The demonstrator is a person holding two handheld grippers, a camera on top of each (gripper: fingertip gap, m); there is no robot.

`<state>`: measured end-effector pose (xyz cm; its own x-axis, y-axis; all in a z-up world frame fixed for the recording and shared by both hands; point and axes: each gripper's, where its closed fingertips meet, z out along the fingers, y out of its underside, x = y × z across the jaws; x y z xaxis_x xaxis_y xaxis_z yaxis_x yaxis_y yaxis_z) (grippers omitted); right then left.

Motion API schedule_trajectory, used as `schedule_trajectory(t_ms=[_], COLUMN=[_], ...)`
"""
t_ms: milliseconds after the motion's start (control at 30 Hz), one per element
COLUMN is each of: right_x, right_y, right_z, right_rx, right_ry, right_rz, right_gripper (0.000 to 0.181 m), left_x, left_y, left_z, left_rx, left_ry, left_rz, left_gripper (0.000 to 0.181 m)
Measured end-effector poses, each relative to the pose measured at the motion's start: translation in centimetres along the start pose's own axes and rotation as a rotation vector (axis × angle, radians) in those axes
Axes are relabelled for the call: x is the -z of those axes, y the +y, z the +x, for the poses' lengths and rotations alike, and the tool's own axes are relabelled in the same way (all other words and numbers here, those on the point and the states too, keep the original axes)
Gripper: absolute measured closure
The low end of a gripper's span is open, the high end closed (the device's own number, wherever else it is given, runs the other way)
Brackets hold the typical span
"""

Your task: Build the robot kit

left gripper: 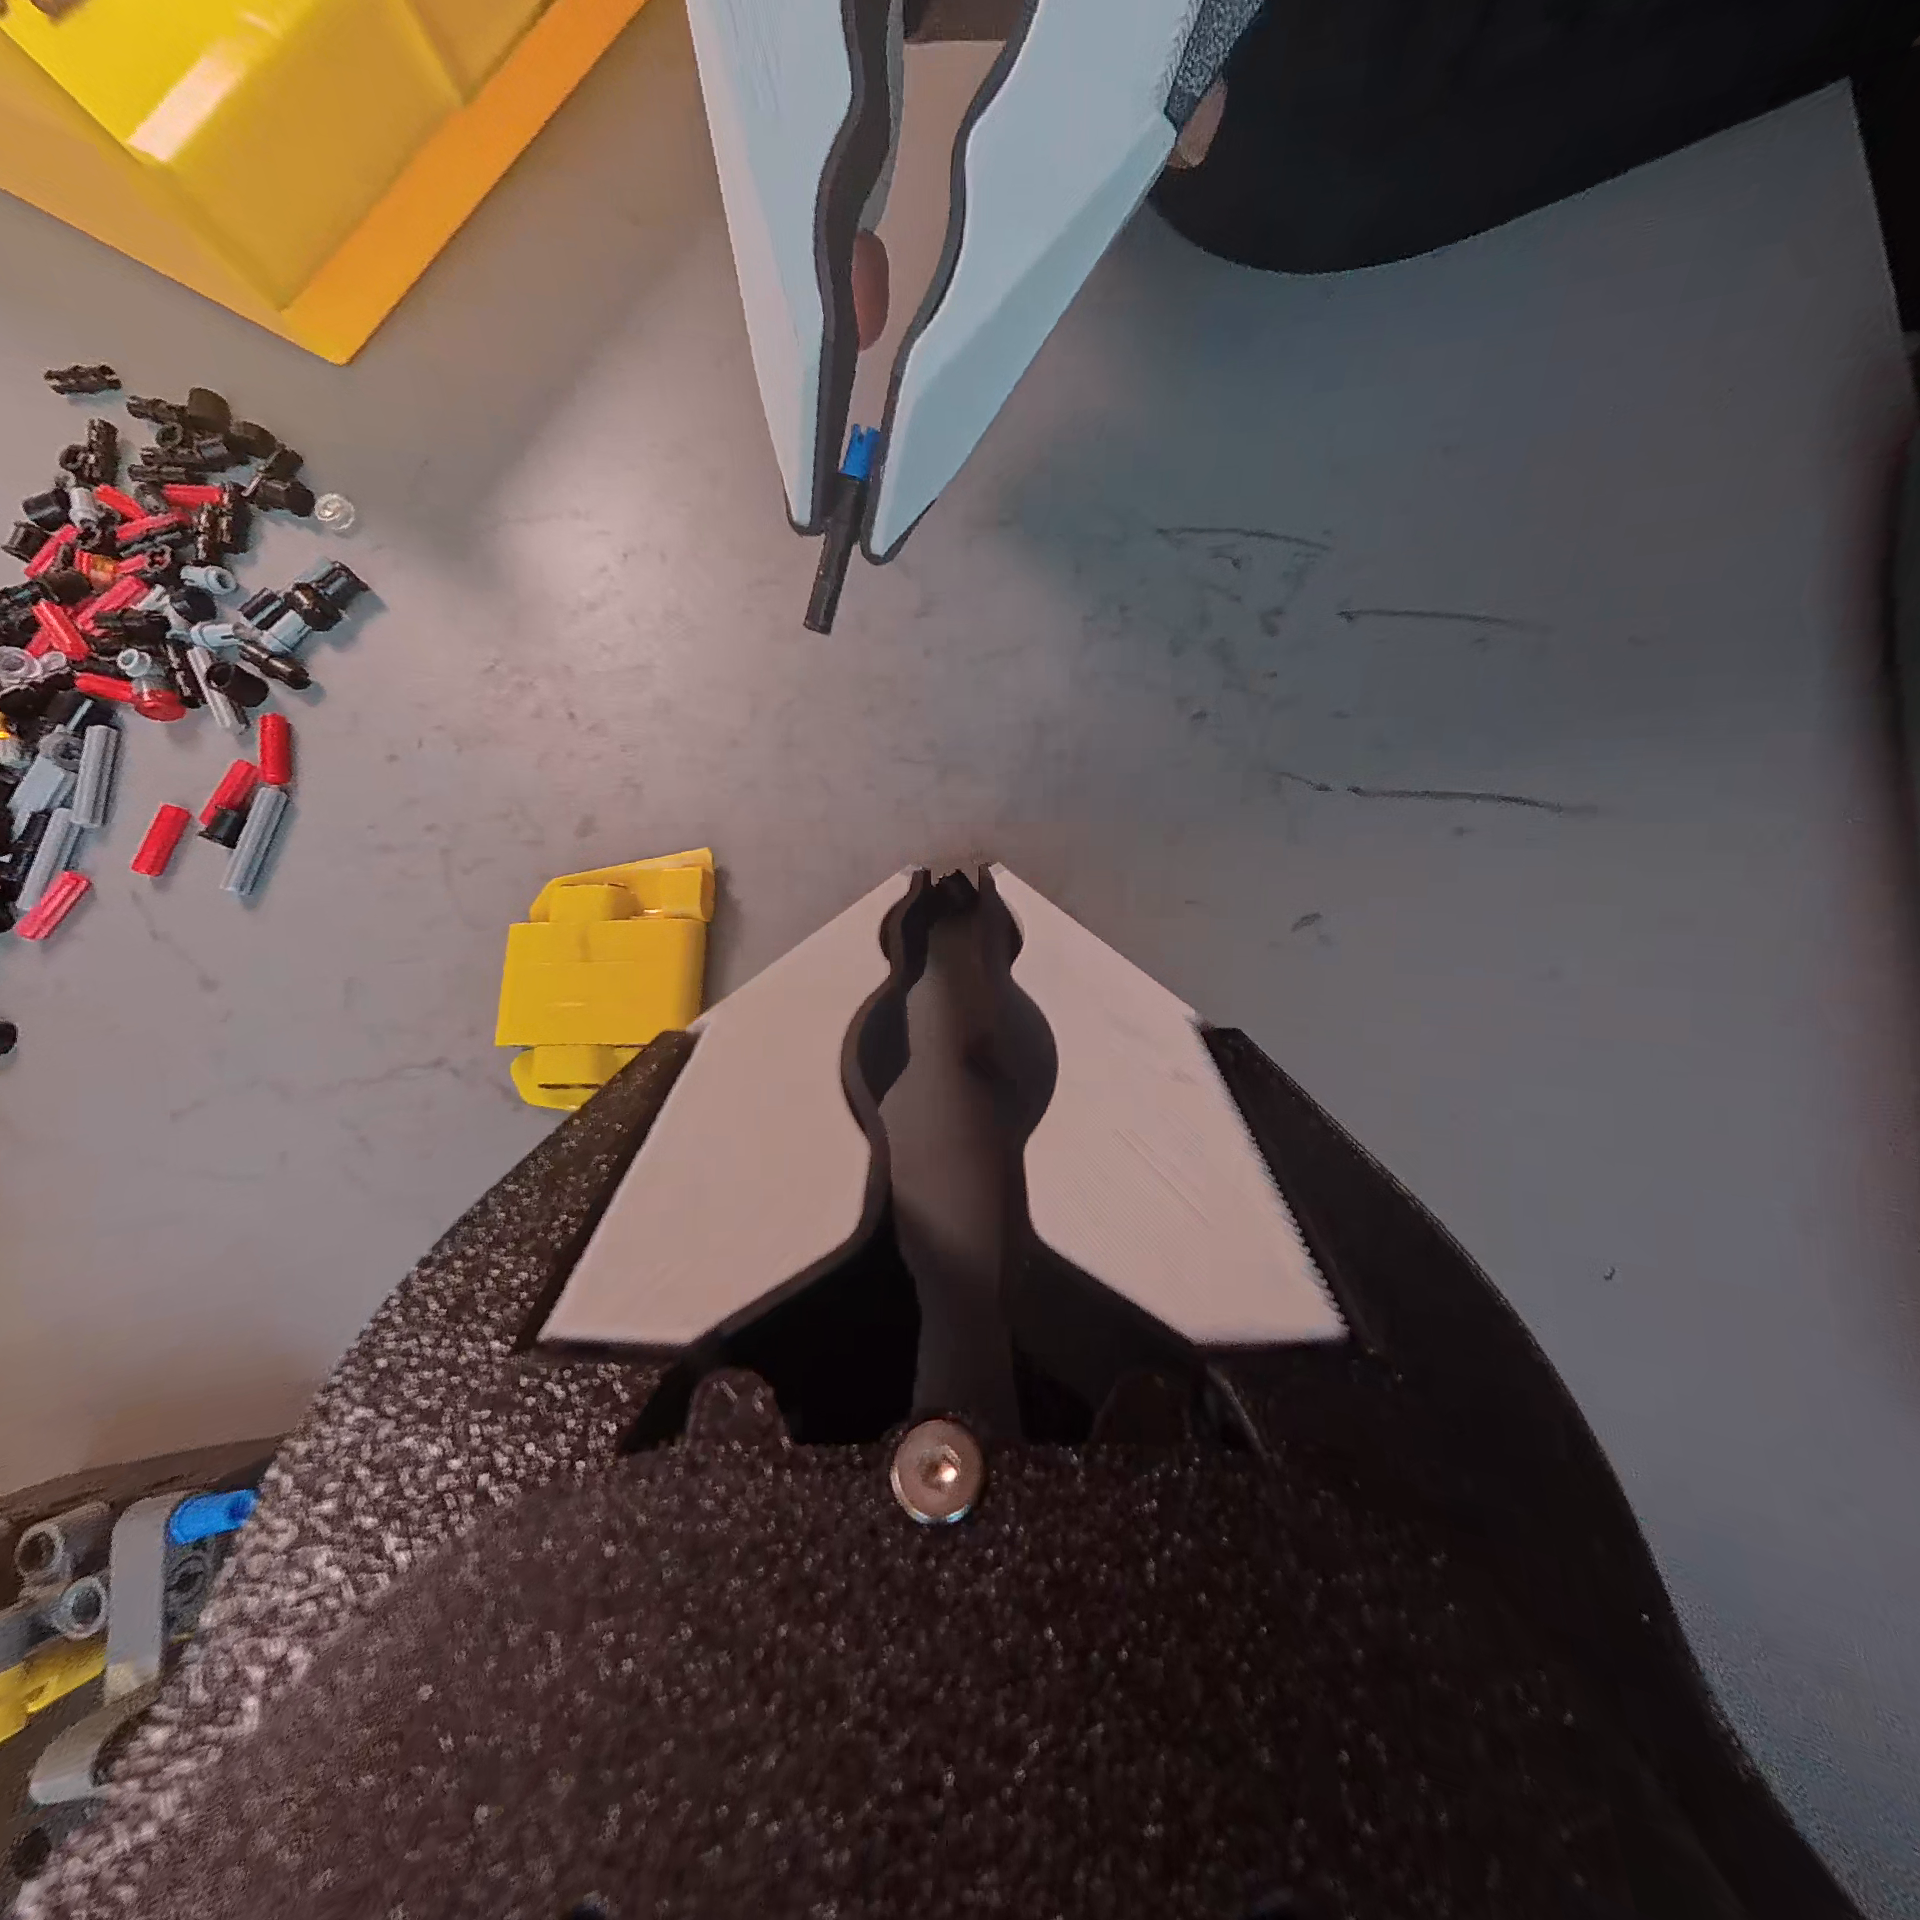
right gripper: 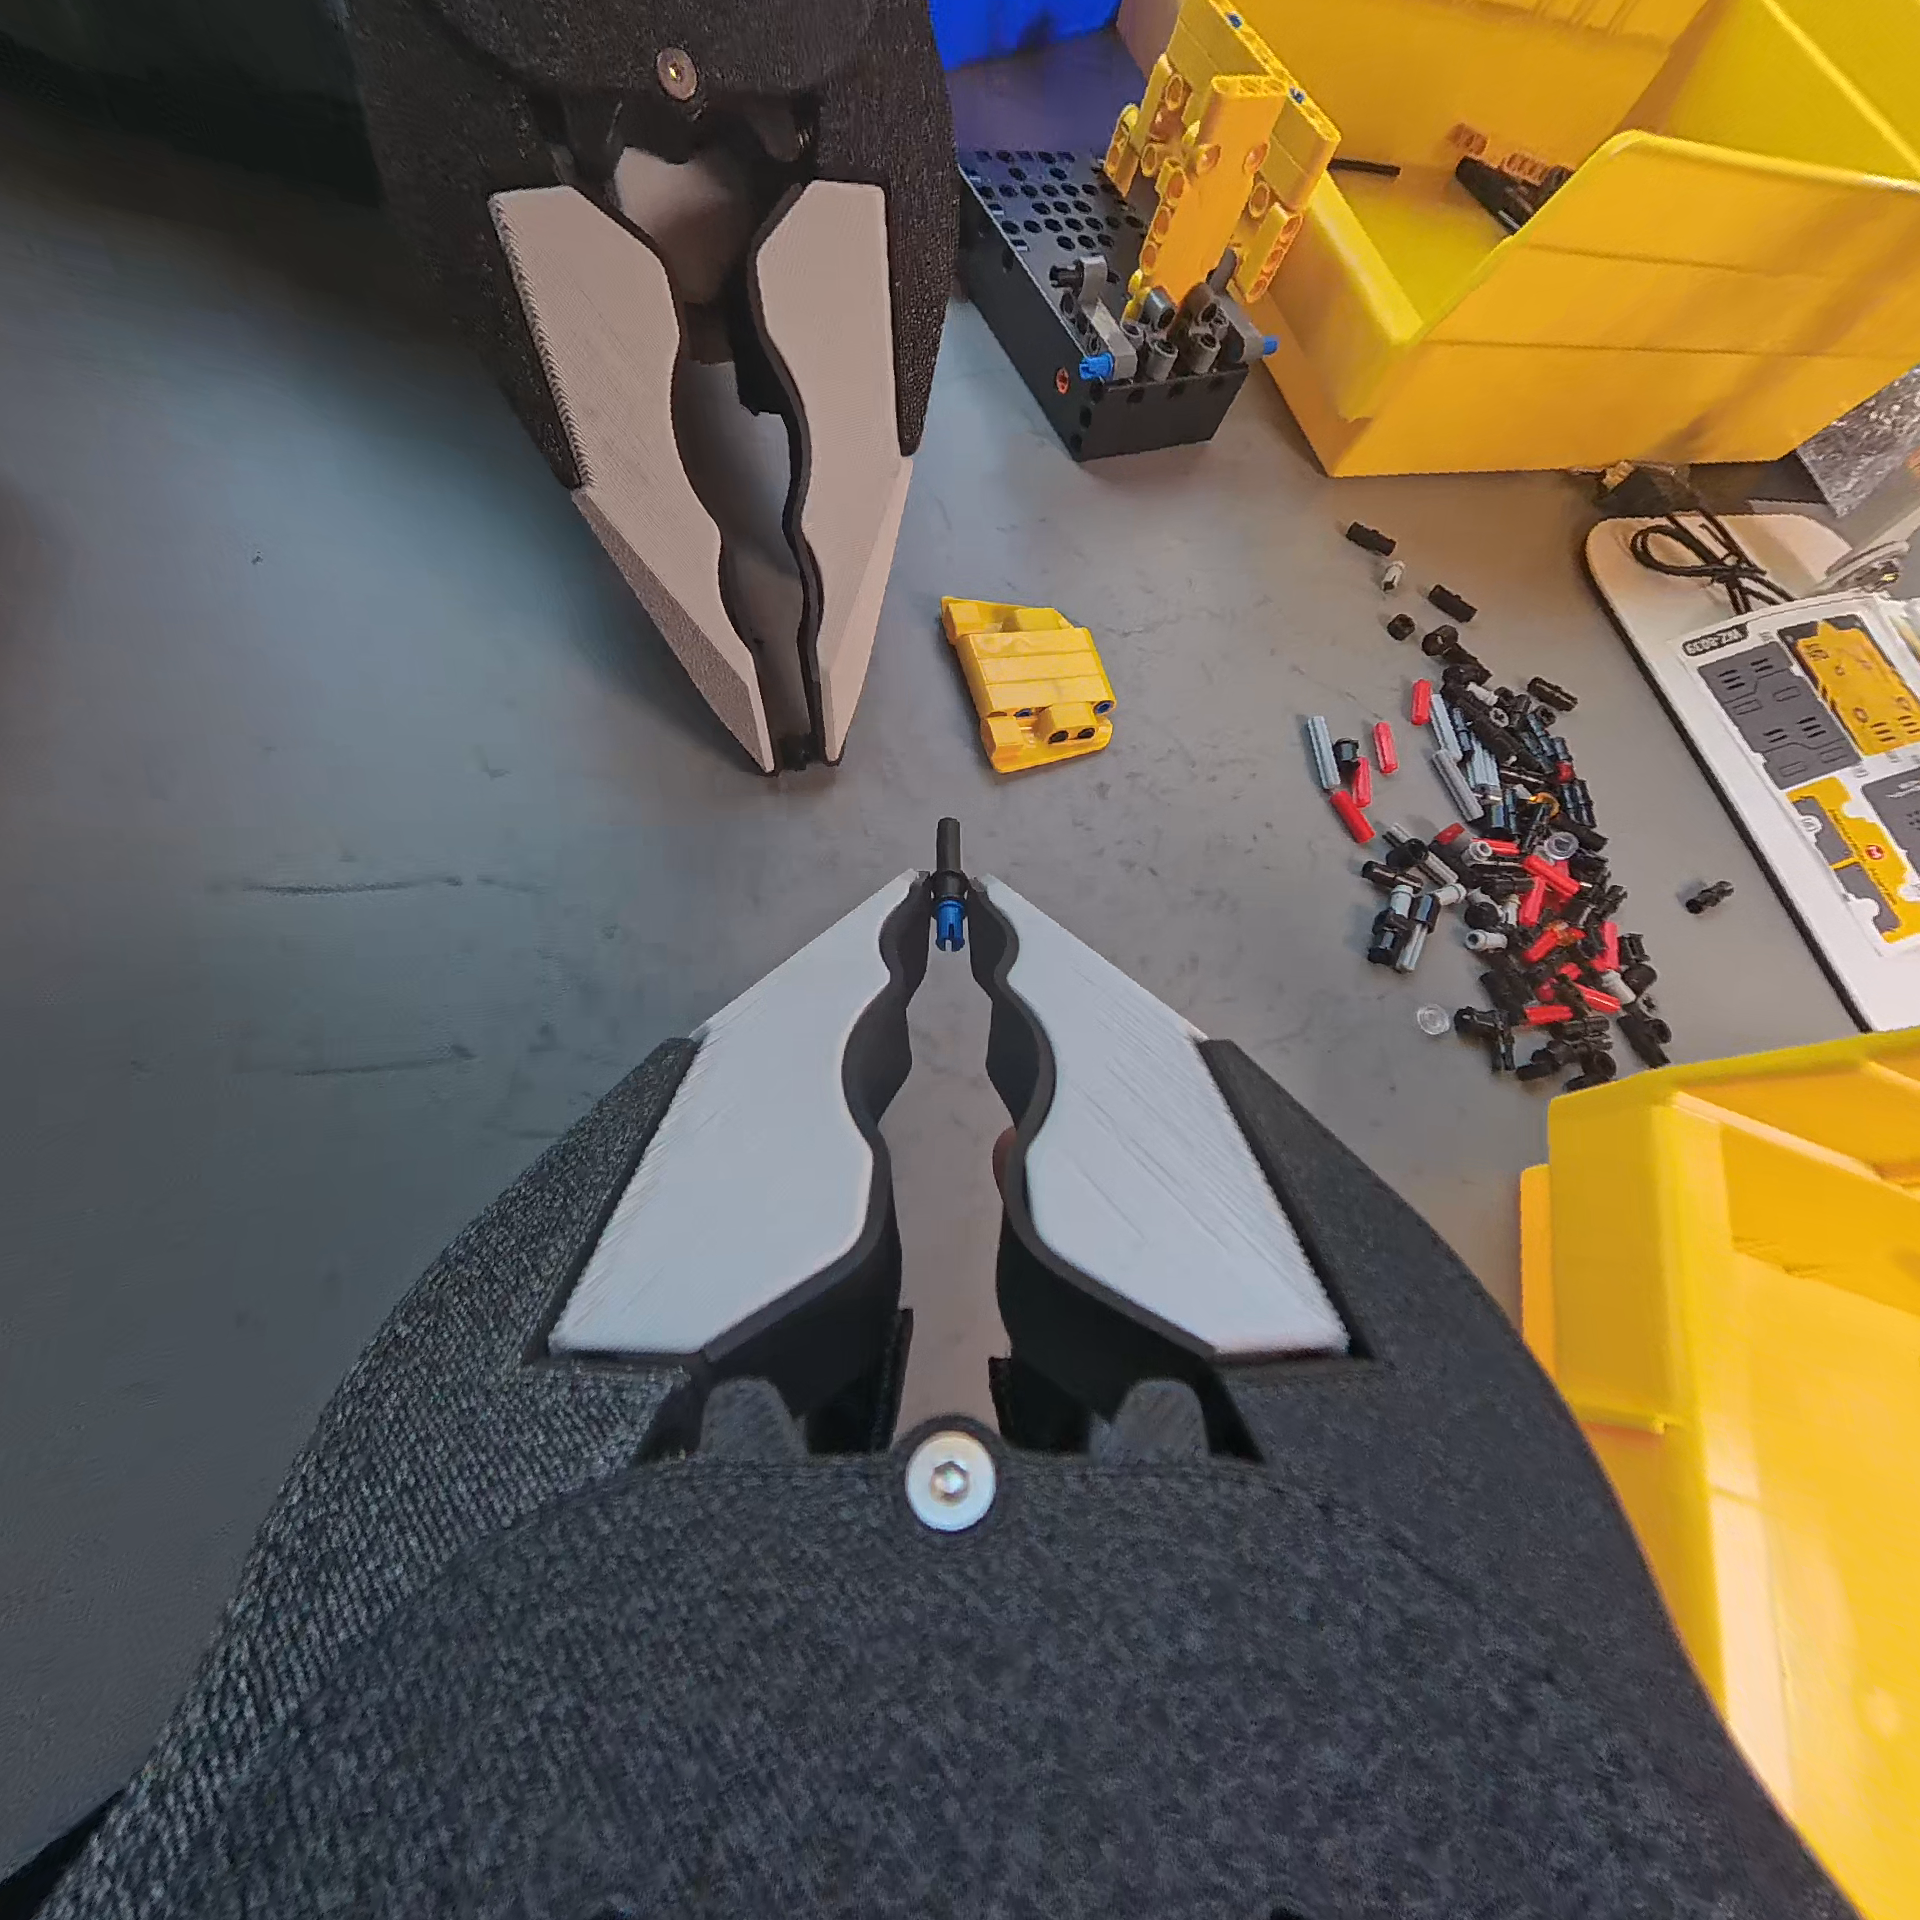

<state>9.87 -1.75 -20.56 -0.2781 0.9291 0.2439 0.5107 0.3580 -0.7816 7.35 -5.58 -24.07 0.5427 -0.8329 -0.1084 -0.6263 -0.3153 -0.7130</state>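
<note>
My right gripper (right gripper: 948,885) is shut on a small pin (right gripper: 947,920) with a blue end and a black end. The black end sticks out past the tips. In the left wrist view this gripper (left gripper: 842,540) hangs above the grey table with the pin (left gripper: 831,582) pointing down. My left gripper (left gripper: 956,878) is shut on a tiny black piece (left gripper: 954,888) pinched at its tips. It also shows in the right wrist view (right gripper: 798,756), facing my right gripper a short gap away. A yellow brick assembly (left gripper: 603,977) (right gripper: 1029,686) lies on the table beside the left gripper.
A pile of small black, red and grey pins (left gripper: 135,623) (right gripper: 1507,883) lies loose on the table. Yellow bins (left gripper: 260,135) (right gripper: 1558,260) (right gripper: 1745,1351) stand around. A black perforated frame with yellow and grey parts (right gripper: 1101,312) and an instruction sheet (right gripper: 1818,748) lie nearby. Some 6 cm of space lies between my two pairs of fingers.
</note>
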Motion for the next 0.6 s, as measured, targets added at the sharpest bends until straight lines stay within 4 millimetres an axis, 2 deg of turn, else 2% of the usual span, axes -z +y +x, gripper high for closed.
schedule_trajectory(t_ms=[67,133,233,300,333,400,600], right_x=[0.2,0.6,1.9,3.1,3.3,2.7,1.2], right_y=[-0.6,-1.5,-4.5,-6.7,-7.1,-6.7,-5.2], right_z=[0.0,-0.1,-1.0,-1.7,-2.0,-2.5,-4.1], right_rx=[-0.001,-0.008,-0.037,-0.069,-0.072,-0.055,-0.025], right_ry=[0.001,-0.004,-0.066,-0.128,-0.146,-0.161,-0.226], right_rz=[0.029,0.082,0.254,0.377,0.398,0.359,0.26], right_gripper=[0.175,0.175,0.175,0.175,0.175,0.175,0.175], left_x=[0.7,2.2,5.0,6.5,7.0,7.1,5.5], left_y=[-0.6,-2.2,-4.7,-5.8,-6.1,-6.3,-5.4], left_z=[0.2,0.1,-0.1,0.2,0.5,1.1,2.5], left_rx=[0.025,0.086,0.164,0.169,0.158,0.119,0.044], left_ry=[0.034,0.079,0.154,0.204,0.224,0.237,0.252], left_rz=[0.065,0.196,0.404,0.506,0.536,0.536,0.446], left_gripper=[0.174,0.174,0.175,0.175,0.175,0.175,0.176])
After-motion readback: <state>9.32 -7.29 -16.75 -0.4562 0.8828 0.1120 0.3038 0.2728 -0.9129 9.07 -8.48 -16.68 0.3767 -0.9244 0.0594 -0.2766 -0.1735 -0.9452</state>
